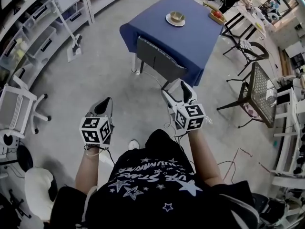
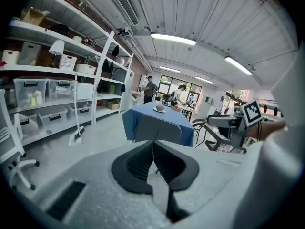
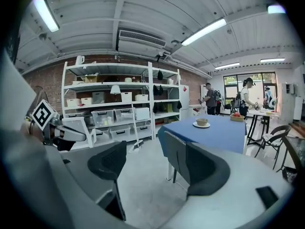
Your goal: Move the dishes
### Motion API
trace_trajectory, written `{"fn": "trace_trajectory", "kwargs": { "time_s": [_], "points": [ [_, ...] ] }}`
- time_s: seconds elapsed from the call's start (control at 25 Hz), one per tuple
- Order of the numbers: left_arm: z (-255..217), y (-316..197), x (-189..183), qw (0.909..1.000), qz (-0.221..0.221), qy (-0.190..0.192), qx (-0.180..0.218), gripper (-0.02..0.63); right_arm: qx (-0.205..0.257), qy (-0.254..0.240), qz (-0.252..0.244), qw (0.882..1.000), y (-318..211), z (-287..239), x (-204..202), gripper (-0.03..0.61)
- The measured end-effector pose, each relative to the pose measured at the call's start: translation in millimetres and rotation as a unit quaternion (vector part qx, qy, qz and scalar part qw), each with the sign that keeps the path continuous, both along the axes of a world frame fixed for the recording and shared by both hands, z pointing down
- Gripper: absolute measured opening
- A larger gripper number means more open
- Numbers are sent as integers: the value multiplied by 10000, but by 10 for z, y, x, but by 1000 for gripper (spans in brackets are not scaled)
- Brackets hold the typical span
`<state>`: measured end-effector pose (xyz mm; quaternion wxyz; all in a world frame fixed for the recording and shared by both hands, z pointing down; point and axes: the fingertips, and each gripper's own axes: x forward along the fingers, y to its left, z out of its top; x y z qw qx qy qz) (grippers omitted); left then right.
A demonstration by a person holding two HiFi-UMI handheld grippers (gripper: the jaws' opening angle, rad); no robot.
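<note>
Golden bowl (image 1: 177,16) lies well beyond the fingers (image 1: 187,92).

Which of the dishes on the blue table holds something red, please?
The shallow wooden tray at the table edge, rightmost in the head view, carries a red fruit-like thing. The bowl on the white plate shows none.

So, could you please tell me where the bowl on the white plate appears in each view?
Head view: bowl top centre, on the blue table.
Left gripper view: bowl centre, far off.
Right gripper view: bowl right of centre.
Shared landmark: the blue table.
</note>
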<state>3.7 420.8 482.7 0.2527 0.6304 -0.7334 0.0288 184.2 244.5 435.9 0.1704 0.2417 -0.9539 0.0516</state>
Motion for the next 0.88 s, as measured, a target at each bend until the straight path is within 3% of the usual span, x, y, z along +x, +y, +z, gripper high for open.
{"fn": "trace_trajectory", "kwargs": {
  "time_s": [0.24, 0.48, 0.88],
  "points": [
    [-24, -398, -171, 10000, -5, 16, 36, 20, -127, -120, 488, 9987, -658, 38, -38, 365],
    [-25, -909, -612, 9996, -253, -108, -93, 20, -201, -396, 672, 9967, -1533, 89, -402, 365],
    [-50, -2538, -1248, 9991, -333, -120, -218, 20, -382, -458, 843, 9947, -3301, 146, -1001, 365]
  ]
}}
